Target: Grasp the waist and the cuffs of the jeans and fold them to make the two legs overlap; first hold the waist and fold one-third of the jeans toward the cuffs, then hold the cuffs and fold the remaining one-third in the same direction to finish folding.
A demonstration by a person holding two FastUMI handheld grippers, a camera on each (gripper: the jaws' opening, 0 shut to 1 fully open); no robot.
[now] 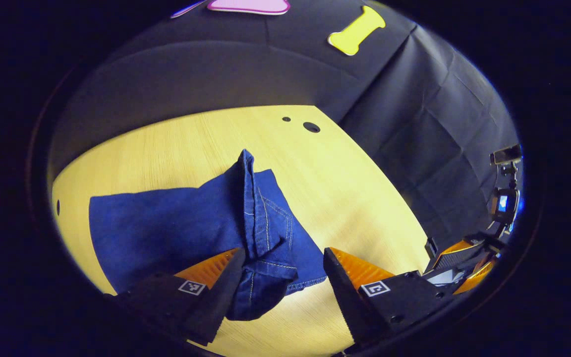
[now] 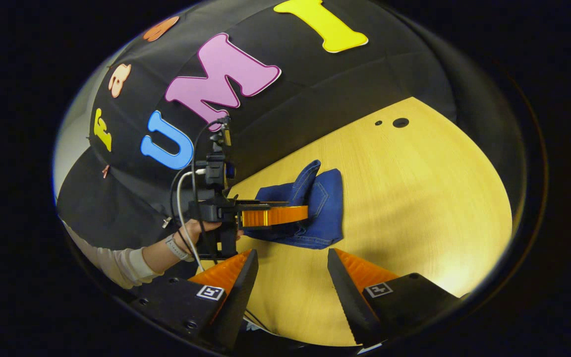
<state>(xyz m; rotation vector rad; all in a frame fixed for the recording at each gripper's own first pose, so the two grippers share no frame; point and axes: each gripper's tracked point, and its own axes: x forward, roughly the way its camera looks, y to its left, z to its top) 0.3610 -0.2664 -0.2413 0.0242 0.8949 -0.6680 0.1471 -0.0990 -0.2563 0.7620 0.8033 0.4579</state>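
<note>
On the desk (image 2: 414, 198), toward its far edge: folded jeans (image 1: 176, 223) | my left hand-held gripper (image 1: 280, 270) released over their bunched hem | my right hand-held gripper (image 2: 290, 270) released above bare wood | two holes (image 2: 400, 122) near far edge

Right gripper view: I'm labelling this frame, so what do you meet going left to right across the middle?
Sleeve → hand → left tool → jeans → bare table.
</note>
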